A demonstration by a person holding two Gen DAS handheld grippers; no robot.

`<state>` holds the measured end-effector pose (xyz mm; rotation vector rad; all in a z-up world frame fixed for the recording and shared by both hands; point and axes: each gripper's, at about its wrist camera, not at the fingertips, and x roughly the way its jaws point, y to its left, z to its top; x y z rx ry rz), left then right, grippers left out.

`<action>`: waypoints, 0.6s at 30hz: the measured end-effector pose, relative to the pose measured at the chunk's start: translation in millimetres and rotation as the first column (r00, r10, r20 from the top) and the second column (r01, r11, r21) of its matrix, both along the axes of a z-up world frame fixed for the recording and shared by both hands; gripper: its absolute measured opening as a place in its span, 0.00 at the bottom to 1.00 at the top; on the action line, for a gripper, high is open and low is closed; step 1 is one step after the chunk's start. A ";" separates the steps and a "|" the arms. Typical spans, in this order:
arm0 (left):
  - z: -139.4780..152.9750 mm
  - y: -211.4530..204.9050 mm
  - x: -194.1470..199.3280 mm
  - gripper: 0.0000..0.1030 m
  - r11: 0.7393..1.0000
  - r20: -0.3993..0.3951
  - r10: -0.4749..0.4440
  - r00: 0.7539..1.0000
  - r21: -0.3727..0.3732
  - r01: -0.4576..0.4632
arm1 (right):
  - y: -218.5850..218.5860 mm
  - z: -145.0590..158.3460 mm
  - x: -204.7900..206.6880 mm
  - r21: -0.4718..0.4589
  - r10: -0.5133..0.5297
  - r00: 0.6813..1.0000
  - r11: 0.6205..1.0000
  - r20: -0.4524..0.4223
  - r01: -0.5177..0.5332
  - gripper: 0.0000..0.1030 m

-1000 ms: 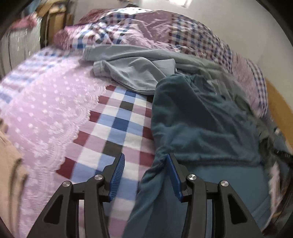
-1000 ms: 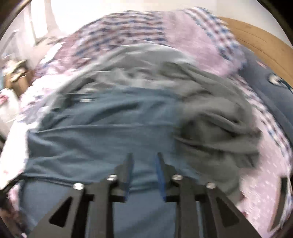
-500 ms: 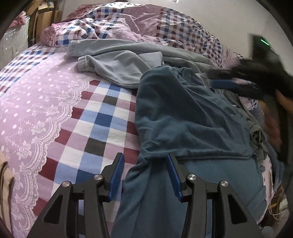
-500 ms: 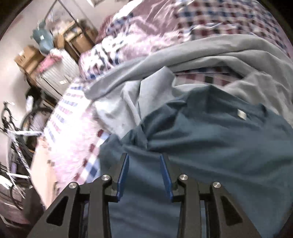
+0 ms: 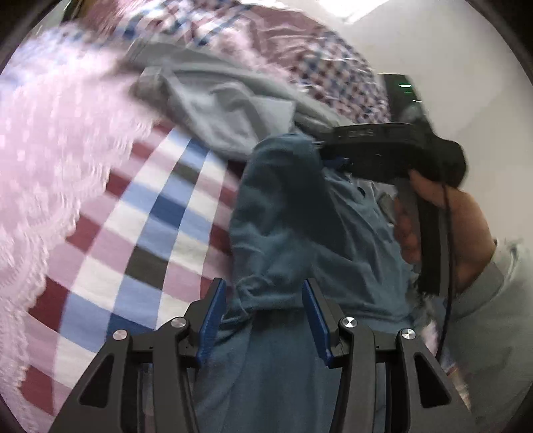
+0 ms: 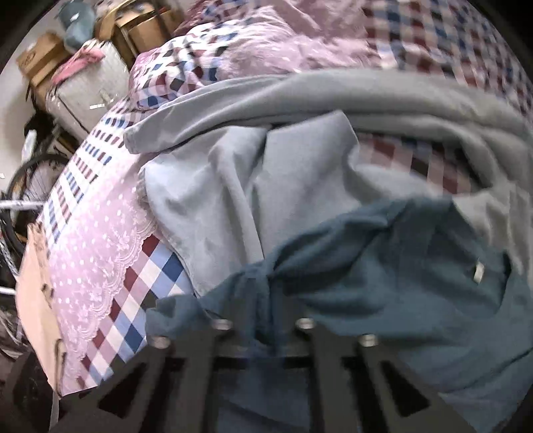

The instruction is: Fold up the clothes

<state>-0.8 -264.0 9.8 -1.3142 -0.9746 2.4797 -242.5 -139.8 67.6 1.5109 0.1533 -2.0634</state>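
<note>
Teal t-shirt [image 5: 299, 213] lies on the checked bedspread [image 5: 160, 213], just beside the grey garment [image 5: 226, 110]. Left gripper [image 5: 265, 313]: jaws apart, bunched hem between, not pinched. Right gripper [image 6: 263, 329] clamped on a shoulder fold (fingertips buried). Close left first, then lift evenly.

A bed fills most of both views, covered by a checked bedspread [image 5: 156, 213] in maroon, blue and white with a pink dotted lace overlay [image 6: 96, 253]. A bunched quilt [image 6: 266, 43] of matching pattern lies at the far end. A plain white wall [image 5: 459, 66] stands behind the bed, brightly lit from above. Beside the bed: stacked cardboard boxes [image 6: 140, 26], a grey quilted case [image 6: 86, 90], and a bicycle wheel [image 6: 30, 180].
</note>
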 end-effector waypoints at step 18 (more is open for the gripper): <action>-5.8 2.2 -10.4 0.10 0.995 0.029 0.034 0.999 -0.092 -0.031 | -37.9 3.8 -52.9 -0.125 -0.099 0.989 0.986 0.108 0.112 0.39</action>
